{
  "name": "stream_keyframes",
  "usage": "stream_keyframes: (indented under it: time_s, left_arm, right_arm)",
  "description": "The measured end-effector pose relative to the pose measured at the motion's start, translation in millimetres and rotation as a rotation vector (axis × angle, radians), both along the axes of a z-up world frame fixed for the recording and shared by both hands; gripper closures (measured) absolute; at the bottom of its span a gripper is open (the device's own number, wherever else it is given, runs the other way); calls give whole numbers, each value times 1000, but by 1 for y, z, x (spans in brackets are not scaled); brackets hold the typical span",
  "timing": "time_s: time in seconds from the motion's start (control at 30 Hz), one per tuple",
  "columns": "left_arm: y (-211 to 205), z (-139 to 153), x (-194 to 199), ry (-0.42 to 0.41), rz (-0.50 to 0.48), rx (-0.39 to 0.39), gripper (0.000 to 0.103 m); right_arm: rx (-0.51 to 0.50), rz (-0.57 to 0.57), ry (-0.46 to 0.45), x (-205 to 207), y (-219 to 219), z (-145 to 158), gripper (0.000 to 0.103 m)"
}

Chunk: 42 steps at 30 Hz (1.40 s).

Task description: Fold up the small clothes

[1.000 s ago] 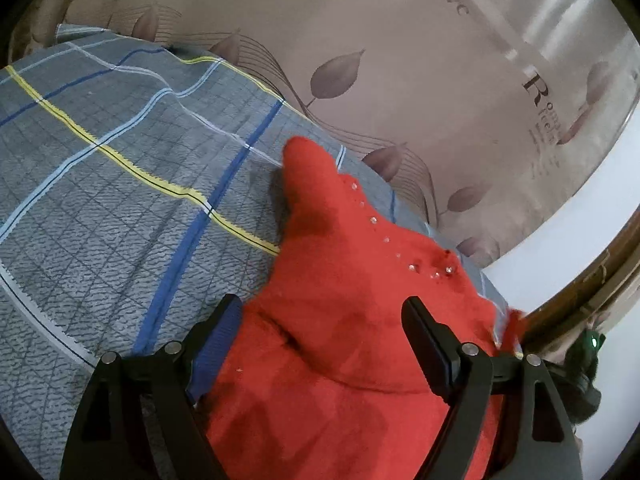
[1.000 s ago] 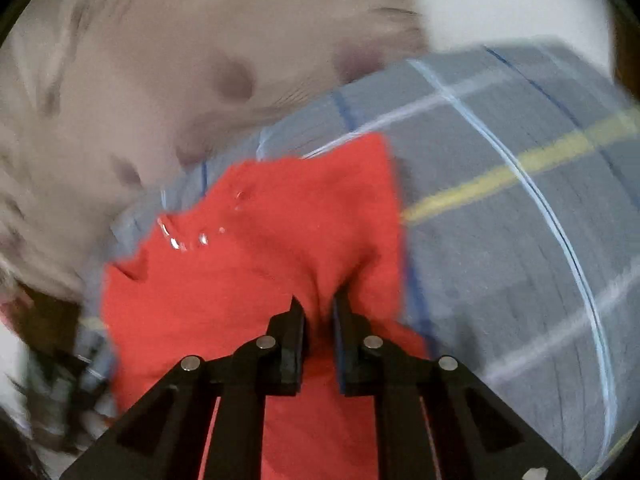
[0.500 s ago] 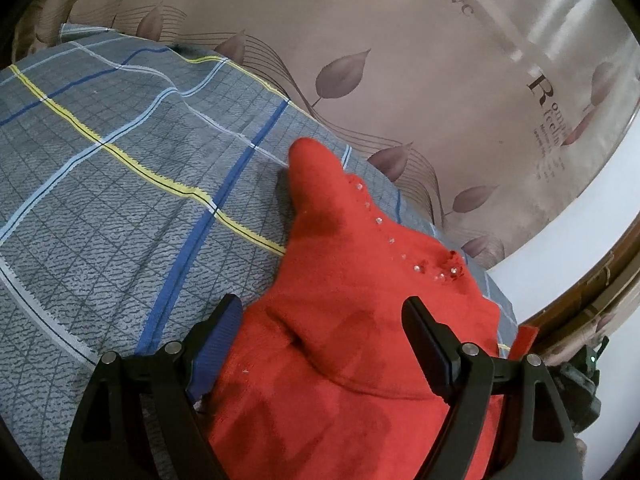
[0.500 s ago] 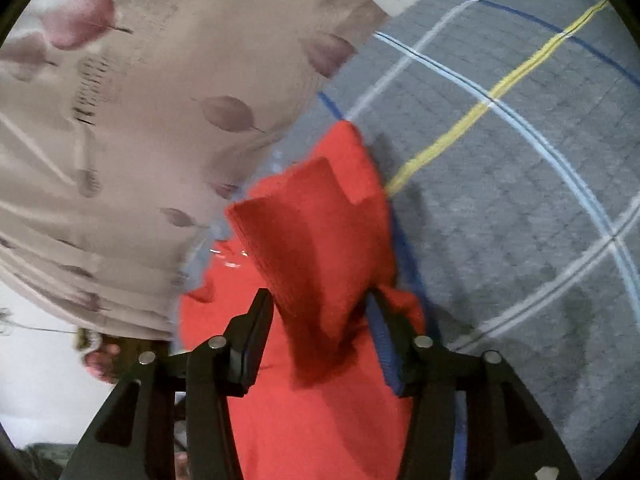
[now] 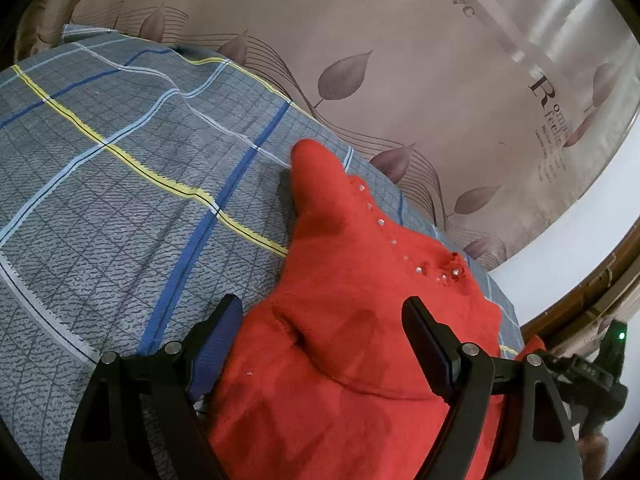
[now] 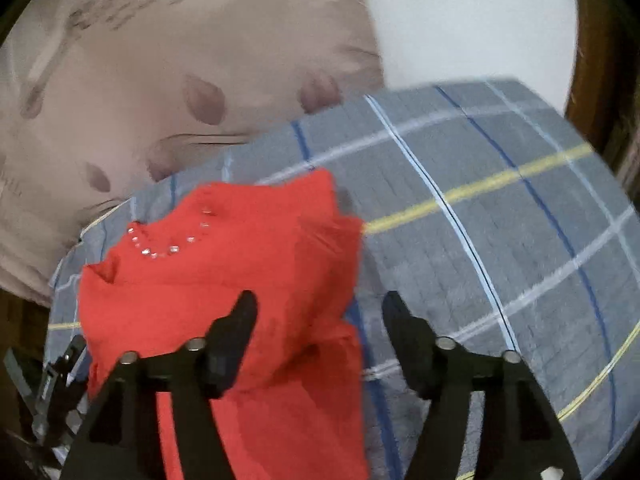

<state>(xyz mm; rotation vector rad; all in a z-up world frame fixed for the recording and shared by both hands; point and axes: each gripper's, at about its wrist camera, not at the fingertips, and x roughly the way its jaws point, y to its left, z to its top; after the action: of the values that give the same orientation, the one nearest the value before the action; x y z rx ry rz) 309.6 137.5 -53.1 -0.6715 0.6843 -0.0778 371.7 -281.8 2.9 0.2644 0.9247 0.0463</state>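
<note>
Garment (image 5: 360, 320), one, red and fleecy with a curved row of clear beads (image 6: 172, 249), lies lower centre on the grey plaid sheet (image 5: 100, 200). Two claws, left (image 5: 322, 322) and right (image 6: 320, 320), both spread apart, holding nothing. Leaf-print curtain (image 5: 400, 40) fills the top.

Left gripper (image 5: 322, 322) jaws spread wide; right gripper (image 6: 318, 312) jaws spread wide, holding nothing

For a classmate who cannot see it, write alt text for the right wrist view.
A red garment with a curve of small rhinestones lies partly folded on a grey plaid bedspread. The right tool is open above the garment's right edge, gripping nothing. A beige leaf-print curtain hangs behind; the picture is motion-blurred.
</note>
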Motion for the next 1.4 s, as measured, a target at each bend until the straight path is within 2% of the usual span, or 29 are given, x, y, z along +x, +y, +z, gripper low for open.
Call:
stream_keyframes:
  time_s: [0.13, 0.2, 0.23, 0.3, 0.5, 0.6, 0.67, 0.7, 0.73, 0.8, 0.87, 0.93, 1.0, 1.07, 1.27, 1.33, 1.4]
  left_arm:
    - [1, 0, -1, -2, 6, -4, 21]
    - [1, 0, -1, 0, 6, -2, 21]
    - [1, 1, 0, 2, 6, 2, 21]
    - [1, 1, 0, 2, 7, 2, 21]
    - [0, 0, 0, 0, 13, -2, 21]
    - [1, 0, -1, 0, 22, -2, 21]
    - [3, 0, -3, -2, 37, -4, 21]
    - [4, 0, -3, -2, 46, -6, 21]
    - [4, 0, -4, -2, 54, -7, 21]
    - [6, 0, -5, -4, 69, -6, 21]
    - [8, -1, -7, -8, 83, -10, 21]
    - [9, -1, -8, -9, 91, -11, 21]
    - [10, -1, -9, -8, 93, -8, 21]
    - [10, -1, -10, -5, 98, -5, 21]
    - [11, 0, -13, -7, 123, -1, 21]
    - [12, 4, -16, -38, 118, -8, 21]
    - [10, 16, -18, -84, 70, 25, 21]
  right_arm:
    - [-24, -26, 37, 6, 9, -9, 34]
    - [39, -41, 40, 1, 2, -17, 35]
    - [112, -34, 43, -2, -7, -25, 40]
    - [160, -23, 52, -2, -12, -35, 94]
    - [301, -32, 24, 3, -28, -46, 94]
    - [353, 65, -8, 23, 1, -22, 95]
    - [490, 169, -91, 33, 21, 6, 95]
    - [608, 241, -180, 35, 30, 31, 96]
    - [653, 299, -296, 31, 36, 61, 96]
    - [641, 310, -416, 28, 28, 79, 97]
    - [634, 262, -375, 41, 13, 56, 97]
    - [591, 175, -208, 62, -5, -1, 97]
    - [611, 110, -110, 67, -22, -44, 96]
    - [620, 59, -72, 62, -37, -73, 96]
    - [620, 33, -59, 61, -44, -86, 96]
    - [623, 29, -56, 58, -44, -88, 94]
    - [595, 41, -49, 63, -44, -89, 93]
